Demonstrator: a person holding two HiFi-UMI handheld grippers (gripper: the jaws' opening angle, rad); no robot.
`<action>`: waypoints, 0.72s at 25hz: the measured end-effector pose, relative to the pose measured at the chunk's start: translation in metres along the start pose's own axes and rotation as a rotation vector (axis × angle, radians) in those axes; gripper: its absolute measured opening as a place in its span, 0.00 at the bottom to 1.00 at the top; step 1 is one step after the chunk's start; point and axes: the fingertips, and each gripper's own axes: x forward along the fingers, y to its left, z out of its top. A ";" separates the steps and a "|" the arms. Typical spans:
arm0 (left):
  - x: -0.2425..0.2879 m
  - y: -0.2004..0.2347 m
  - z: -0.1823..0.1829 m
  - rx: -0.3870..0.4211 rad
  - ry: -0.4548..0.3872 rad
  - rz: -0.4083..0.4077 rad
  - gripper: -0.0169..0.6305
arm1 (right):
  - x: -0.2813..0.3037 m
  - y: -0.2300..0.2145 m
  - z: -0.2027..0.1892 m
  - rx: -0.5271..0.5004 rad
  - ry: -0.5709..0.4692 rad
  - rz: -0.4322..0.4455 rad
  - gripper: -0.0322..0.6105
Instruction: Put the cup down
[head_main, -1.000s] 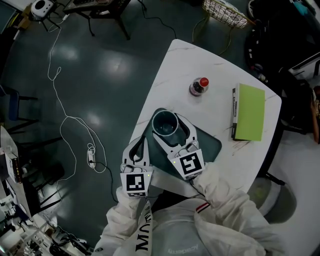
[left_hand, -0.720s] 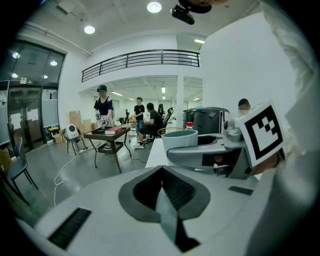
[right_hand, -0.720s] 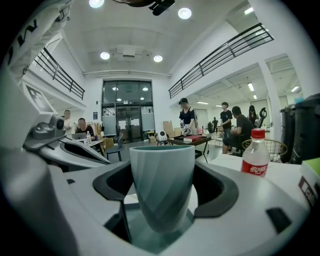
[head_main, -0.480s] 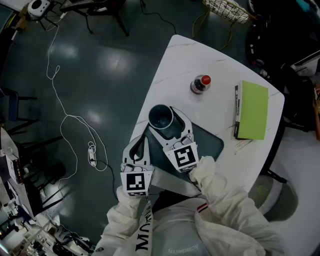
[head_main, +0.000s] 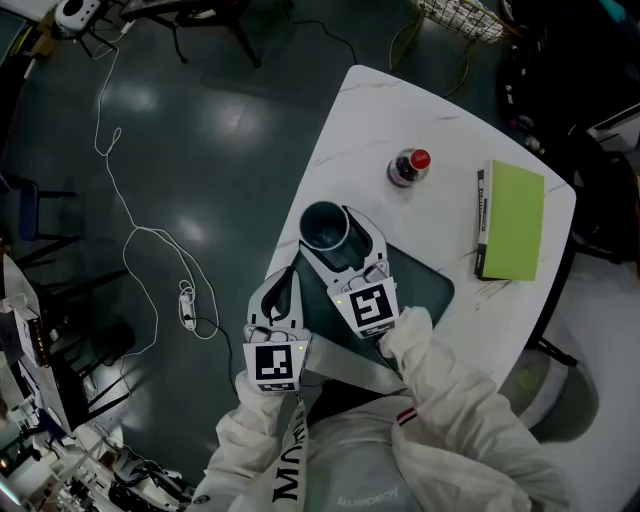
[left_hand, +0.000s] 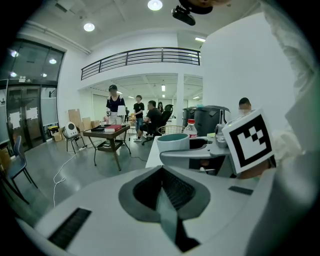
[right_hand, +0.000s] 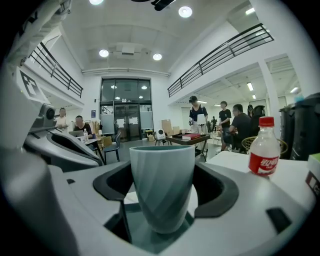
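Leftward drift marks this moment against the earlier frame: the right gripper (head_main: 335, 240) and its load now sit closer to the desk's left edge, farther from the bottle. White, marble-patterned desk (head_main: 440, 120) with rounded corners carries, by descending size, a dark green mat (head_main: 425, 290) at its near edge and a lime-green book (head_main: 515, 220) at its right edge. The right gripper's jaws are clamped on the mid-wall of a grey-teal tapered cup (right_hand: 162, 182), upright at the mat's far-left corner; whether its base touches the surface cannot be told. The left gripper (head_main: 278, 300), jaws together on nothing, hangs just off the desk's near-left edge. A small clear bottle with a red cap and label (head_main: 408, 167) stands mid-desk, well apart from the cup. The cup appears empty, stiff and light; its matte, faintly ribbed wall should resist slipping, but the downward taper suggests holding at mid-height or above.
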 end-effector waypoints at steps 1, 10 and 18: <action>0.001 0.000 -0.001 -0.003 0.002 -0.001 0.05 | 0.001 -0.001 -0.001 0.002 0.000 -0.002 0.64; 0.005 -0.003 -0.010 -0.012 0.024 -0.021 0.05 | 0.002 -0.001 -0.005 -0.001 0.008 -0.011 0.64; 0.007 -0.008 -0.015 -0.015 0.040 -0.032 0.05 | -0.008 -0.002 -0.011 0.007 0.011 -0.025 0.64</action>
